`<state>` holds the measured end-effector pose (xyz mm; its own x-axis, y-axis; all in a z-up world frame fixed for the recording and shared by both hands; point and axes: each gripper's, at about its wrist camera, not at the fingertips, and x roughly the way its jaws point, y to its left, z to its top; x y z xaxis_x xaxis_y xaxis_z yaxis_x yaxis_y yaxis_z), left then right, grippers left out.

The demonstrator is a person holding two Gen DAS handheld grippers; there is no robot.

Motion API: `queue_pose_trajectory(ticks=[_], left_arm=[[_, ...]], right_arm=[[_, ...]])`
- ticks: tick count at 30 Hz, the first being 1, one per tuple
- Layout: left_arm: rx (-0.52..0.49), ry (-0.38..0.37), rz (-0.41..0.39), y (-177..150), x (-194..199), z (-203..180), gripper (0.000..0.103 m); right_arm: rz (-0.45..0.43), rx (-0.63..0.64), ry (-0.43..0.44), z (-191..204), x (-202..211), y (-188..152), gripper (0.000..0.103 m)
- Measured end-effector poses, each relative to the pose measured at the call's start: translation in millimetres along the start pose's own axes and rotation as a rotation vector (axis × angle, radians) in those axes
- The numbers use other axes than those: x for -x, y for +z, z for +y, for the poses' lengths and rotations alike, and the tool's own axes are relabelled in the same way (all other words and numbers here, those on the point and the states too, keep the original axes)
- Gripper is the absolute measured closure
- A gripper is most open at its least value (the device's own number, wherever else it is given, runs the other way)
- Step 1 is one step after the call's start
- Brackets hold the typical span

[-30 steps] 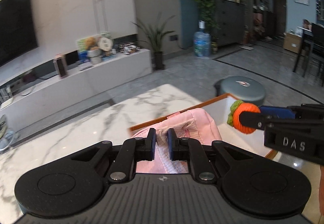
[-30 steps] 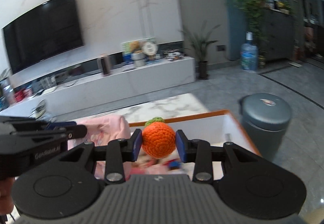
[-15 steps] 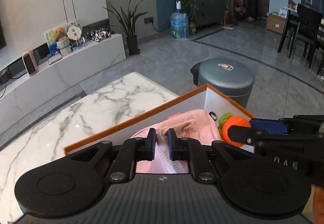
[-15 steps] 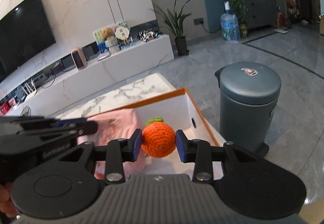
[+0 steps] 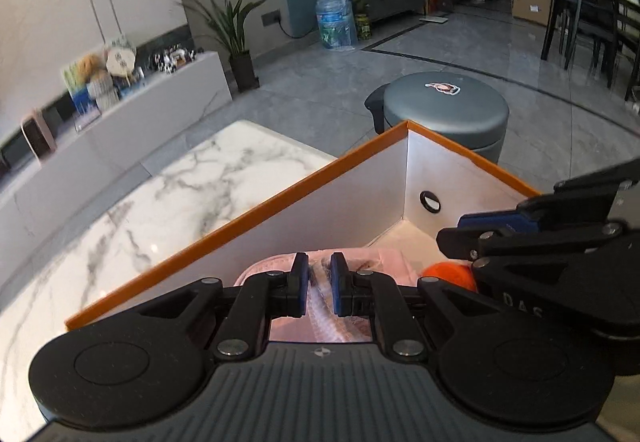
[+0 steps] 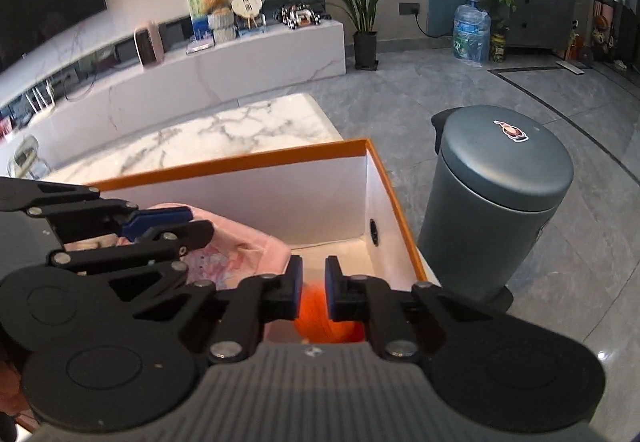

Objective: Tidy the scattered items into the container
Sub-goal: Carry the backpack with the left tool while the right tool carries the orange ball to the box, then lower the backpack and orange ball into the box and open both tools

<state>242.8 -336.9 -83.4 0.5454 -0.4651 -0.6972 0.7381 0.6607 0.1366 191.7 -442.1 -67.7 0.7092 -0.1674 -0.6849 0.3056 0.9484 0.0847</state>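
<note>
Where right gripper [image 6: 312, 284] clenched orange ball [image 6: 320, 316], fingers now narrowed, ball below in box [image 6: 240, 162]; left gripper [image 5: 319, 284] still pinching pink cloth [image 5: 320, 316].

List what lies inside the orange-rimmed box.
Inside the box: a pink cloth and an orange knitted ball. The tongs hide part of the floor, so anything beneath them cannot be seen.

Inside the orange-rimmed box [image 6: 256, 160], my two grippers crowd the near end: the left gripper [image 5: 319, 284] over the pink garment [image 6: 244, 256], the right gripper [image 6: 312, 288] just beside it above the orange ball [image 6: 320, 316]. The far corner's white floor lies bare. A grey bin [image 6: 504, 198] stands just beyond the box's right wall
</note>
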Motion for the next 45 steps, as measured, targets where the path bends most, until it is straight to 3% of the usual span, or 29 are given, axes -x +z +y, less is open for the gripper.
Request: queue_pose_trajectory(ticks=[8, 18, 22, 25, 30, 37, 45], left_arm=[[0.025, -0.031, -0.016, 0, 3, 4, 0.086], [0.068, -0.038, -0.028, -7, 24, 9, 0.066], [0.063, 0.01, -0.012, -8, 32, 12, 0.059], [0.088, 0.027, 0.039, -9, 31, 19, 0.059], [0.151, -0.024, 0.131, -16, 17, 26, 0.059], [0.117, -0.064, 0.138, -11, -1, 12, 0.063], [0.128, -0.042, 0.125, -10, -4, 10, 0.063]], right_arm=[[-0.007, -0.057, 0.014, -7, 2, -6, 0.089], [0.03, -0.095, 0.018, -8, 21, -24, 0.082], [0.096, -0.079, 0.027, -2, 13, -24, 0.079], [0.097, -0.06, 0.028, 3, 11, -24, 0.079], [0.109, -0.074, 0.04, 4, 7, -27, 0.071], [0.12, -0.096, 0.039, 4, 3, -33, 0.071], [0.106, -0.111, 0.03, 2, 5, -33, 0.071]])
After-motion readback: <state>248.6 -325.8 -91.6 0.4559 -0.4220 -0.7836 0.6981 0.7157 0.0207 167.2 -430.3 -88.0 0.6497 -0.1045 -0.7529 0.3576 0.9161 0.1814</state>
